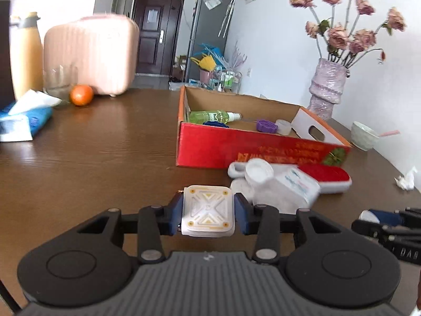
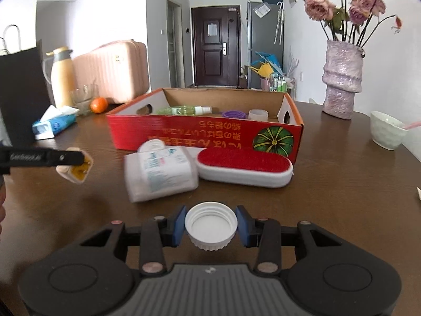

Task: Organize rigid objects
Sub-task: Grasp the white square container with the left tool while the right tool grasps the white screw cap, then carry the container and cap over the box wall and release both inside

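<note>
My left gripper (image 1: 208, 212) is shut on a square white case with gold marks (image 1: 208, 210), held above the table; it also shows at the left of the right wrist view (image 2: 76, 168). My right gripper (image 2: 210, 226) is shut on a white screw cap (image 2: 210, 225), open side up. A white bottle (image 2: 160, 173) lies on its side beside a red-topped white brush (image 2: 244, 164), both just in front of the red cardboard box (image 2: 205, 134). The box holds a green spray bottle (image 2: 184, 110), a purple lid (image 2: 232, 114) and a clear cup (image 2: 258, 114).
On the brown table (image 1: 105, 144) stand a purple vase with dried roses (image 2: 342, 79), a white bowl (image 2: 386, 130), a tissue pack (image 2: 54, 125), an orange (image 2: 98, 104), a glass (image 1: 59, 81), a yellow flask (image 2: 61, 76) and a pink case (image 2: 113, 71).
</note>
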The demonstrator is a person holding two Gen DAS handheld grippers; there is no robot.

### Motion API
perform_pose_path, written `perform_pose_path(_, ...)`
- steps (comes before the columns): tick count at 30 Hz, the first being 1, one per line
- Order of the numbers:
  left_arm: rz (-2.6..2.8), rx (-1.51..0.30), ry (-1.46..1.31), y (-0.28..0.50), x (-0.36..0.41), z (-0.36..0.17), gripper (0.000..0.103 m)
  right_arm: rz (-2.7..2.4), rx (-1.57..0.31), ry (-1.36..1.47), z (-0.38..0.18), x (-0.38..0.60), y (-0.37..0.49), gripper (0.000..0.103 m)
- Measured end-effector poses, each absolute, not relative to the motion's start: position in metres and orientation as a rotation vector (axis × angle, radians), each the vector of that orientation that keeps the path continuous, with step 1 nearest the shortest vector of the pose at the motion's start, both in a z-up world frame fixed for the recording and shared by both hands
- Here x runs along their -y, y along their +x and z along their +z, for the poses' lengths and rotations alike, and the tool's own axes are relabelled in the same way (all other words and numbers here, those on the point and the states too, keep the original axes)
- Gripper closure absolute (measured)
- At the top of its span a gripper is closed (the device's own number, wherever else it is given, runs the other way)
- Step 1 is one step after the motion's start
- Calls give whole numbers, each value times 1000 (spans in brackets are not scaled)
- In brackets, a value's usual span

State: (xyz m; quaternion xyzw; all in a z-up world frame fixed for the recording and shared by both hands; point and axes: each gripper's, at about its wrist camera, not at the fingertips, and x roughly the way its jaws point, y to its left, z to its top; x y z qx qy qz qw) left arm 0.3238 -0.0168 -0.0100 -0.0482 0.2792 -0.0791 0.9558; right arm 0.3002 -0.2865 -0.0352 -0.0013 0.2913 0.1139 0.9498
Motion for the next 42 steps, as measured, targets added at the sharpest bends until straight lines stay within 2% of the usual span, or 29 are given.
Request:
perform_pose_path(11, -94, -377, -98, 182, -8, 40, 62, 204, -451, 7, 5, 286, 185, 64)
perform_pose_path(23, -120, -218, -96, 96, -14, 67, 62, 197, -317, -17, 31, 278, 99, 64)
perform_pose_path(34, -151, -242, -88, 111, -6, 63, 62, 184, -298, -10, 31, 280, 108, 64)
perform_pose_path(42, -201, -265, -56, 180, 10, 72, 62, 161, -268, 24, 38, 291, 157, 63)
